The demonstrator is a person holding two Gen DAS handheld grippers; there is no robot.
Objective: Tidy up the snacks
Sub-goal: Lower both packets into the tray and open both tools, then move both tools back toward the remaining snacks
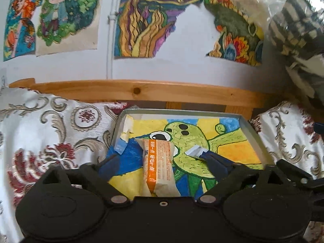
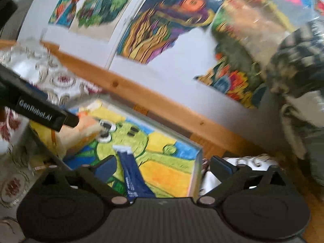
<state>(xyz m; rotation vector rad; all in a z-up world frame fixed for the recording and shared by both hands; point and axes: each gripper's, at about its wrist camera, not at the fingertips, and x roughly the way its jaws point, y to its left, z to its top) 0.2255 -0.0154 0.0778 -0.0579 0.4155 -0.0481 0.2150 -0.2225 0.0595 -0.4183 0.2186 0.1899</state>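
A shallow metal tray point(image 1: 182, 113) lined with a bright crayon drawing lies on the bed. An orange-and-cream snack packet point(image 1: 157, 162) lies lengthwise in it, loose between the wide-apart fingers of my left gripper point(image 1: 163, 159), which is open. To its right shows the white end of a blue snack packet point(image 1: 194, 151), partly behind my finger. In the right wrist view the blue packet point(image 2: 131, 172) lies in the tray point(image 2: 198, 168) between the spread fingers of my right gripper point(image 2: 163, 160), open and not touching it. The left gripper's black housing point(image 2: 38, 109) crosses above the orange packet point(image 2: 87, 130).
A floral cloth point(image 1: 50, 133) covers the bed on both sides of the tray. Behind runs a wooden rail point(image 1: 141, 90), then a white wall with colourful drawings point(image 1: 145, 20). A clear plastic bag holding striped fabric point(image 1: 293, 24) hangs at the upper right.
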